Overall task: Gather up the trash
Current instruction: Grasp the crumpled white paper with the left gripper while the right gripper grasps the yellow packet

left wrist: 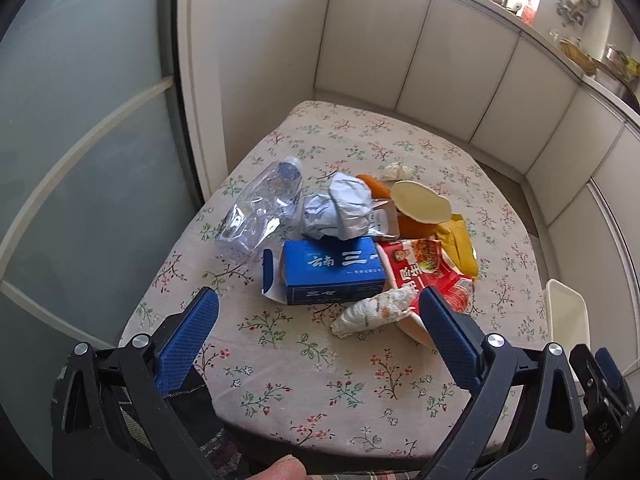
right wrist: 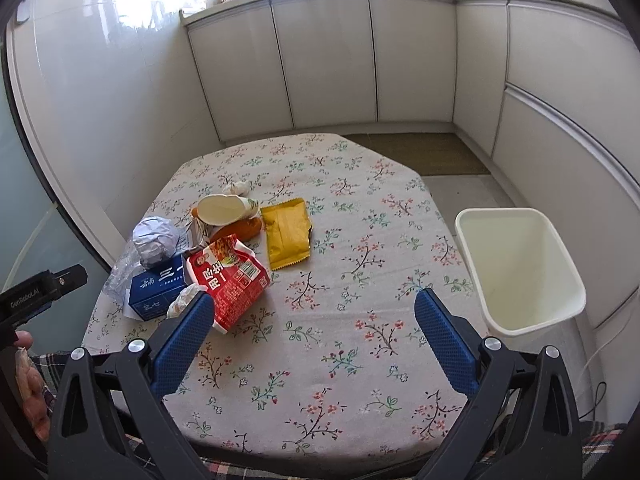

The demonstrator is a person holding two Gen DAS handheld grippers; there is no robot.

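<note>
While both grippers hang low over the near edge of the floral tabletop [right wrist: 360, 360], each stands with its jaws spread wide and nothing between them: the left gripper [left wrist: 318, 308] at the bottom of the left wrist view, the right gripper [right wrist: 314, 312] at the bottom of the right wrist view.

Nearest the left gripper, in the lower middle of its frame, a crumpled white wrapper [left wrist: 374, 310] lies on the cloth, touching the front of a blue carton [left wrist: 334, 272] whose end flap hangs open on the left. Just right of the carton sits a red instant-noodle packet [right wrist: 228, 280], resting on what seems to be a pale dish; its rim shows only in part. Behind the carton a ball of crumpled pale paper [left wrist: 344, 208] leans against a crushed clear plastic bottle [left wrist: 260, 208], which lies on its side at centre left. A flat yellow sachet [right wrist: 288, 236] lies right of the heap, apart from the red packet in the right wrist view. Farther back a cream cup [right wrist: 226, 208] lies tipped over orange items I cannot make out, and a small white tissue wad [right wrist: 236, 188] sits beyond it.

At the right of the right wrist frame, a white bin [right wrist: 560, 264] stands beside the tabletop's edge, and its visible inside holds nothing.
</note>
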